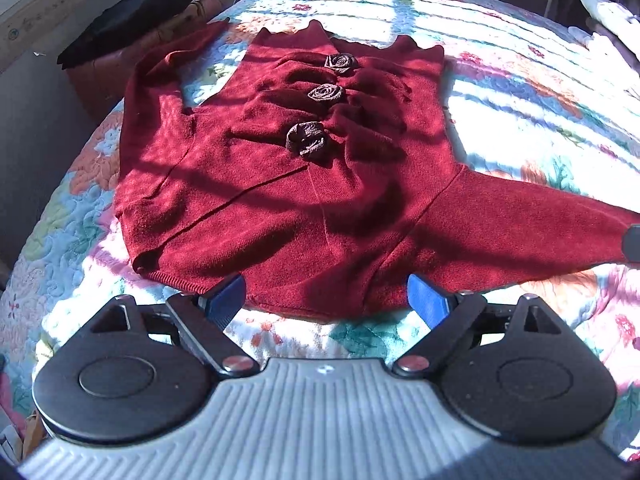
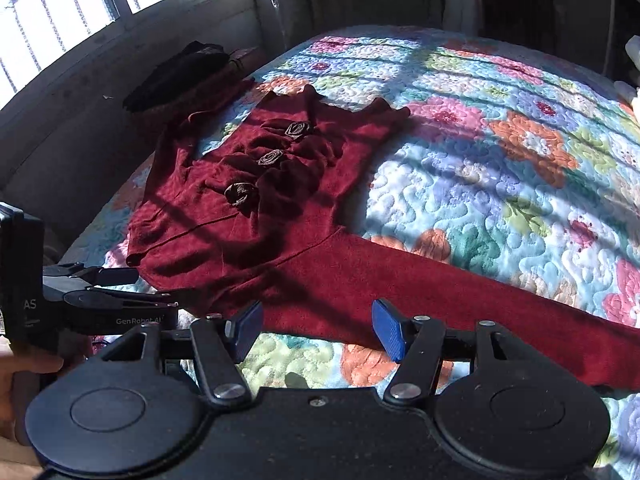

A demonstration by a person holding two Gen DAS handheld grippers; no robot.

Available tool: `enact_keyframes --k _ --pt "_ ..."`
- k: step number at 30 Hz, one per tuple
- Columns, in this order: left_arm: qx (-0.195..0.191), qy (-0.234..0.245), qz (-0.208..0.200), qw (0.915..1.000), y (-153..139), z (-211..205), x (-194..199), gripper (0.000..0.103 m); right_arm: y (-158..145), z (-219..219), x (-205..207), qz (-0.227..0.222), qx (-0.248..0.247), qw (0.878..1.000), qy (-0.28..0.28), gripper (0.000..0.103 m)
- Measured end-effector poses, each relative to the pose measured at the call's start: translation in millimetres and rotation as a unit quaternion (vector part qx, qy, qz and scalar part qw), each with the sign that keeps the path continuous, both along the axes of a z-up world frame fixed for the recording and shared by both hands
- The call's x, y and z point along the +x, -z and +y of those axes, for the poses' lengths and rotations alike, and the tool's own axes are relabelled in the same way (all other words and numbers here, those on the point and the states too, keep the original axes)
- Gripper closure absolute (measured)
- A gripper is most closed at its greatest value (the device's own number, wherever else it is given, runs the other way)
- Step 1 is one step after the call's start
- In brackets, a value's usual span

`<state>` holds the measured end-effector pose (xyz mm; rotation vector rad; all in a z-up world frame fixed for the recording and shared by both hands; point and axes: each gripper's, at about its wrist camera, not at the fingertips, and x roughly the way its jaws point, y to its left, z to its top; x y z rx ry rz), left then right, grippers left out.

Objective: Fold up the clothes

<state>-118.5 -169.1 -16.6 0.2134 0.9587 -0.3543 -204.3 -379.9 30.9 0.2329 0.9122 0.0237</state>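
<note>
A dark red knit sweater (image 1: 280,200) with three brown fabric rosettes (image 1: 307,139) down its front lies flat on a floral quilt (image 1: 540,92). Its right sleeve (image 2: 460,296) stretches out to the right; the left sleeve (image 1: 148,100) lies along the body. My left gripper (image 1: 326,300) is open and empty, hovering just over the sweater's near edge. My right gripper (image 2: 318,332) is open and empty, hovering at the near edge of the right sleeve. The left gripper also shows at the left of the right wrist view (image 2: 100,288).
The quilt (image 2: 500,168) covers a bed. A black garment (image 1: 128,16) lies on a brown case (image 1: 112,68) beyond the bed's far left edge, under a window (image 2: 60,4). White items (image 1: 612,16) sit at the far right.
</note>
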Motion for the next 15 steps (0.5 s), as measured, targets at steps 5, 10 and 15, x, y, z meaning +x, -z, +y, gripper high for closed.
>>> enact_keyframes --k 5,10,15 --pt "-0.022 0.019 0.014 0.9995 -5.9 4.3 -6.1 0.014 -6.2 22.7 6.4 0.004 -0.025 1.0 -0.011 0.037" --pt "-0.026 0.02 -0.021 0.9992 -22.8 6.6 -15.9 0.015 -8.7 31.2 7.3 -0.002 -0.016 1.0 0.0 0.033" --pt "-0.059 0.03 -0.009 0.9978 -30.6 12.2 -21.2 0.014 -8.4 39.5 12.9 -0.009 -0.015 1.0 0.011 0.032"
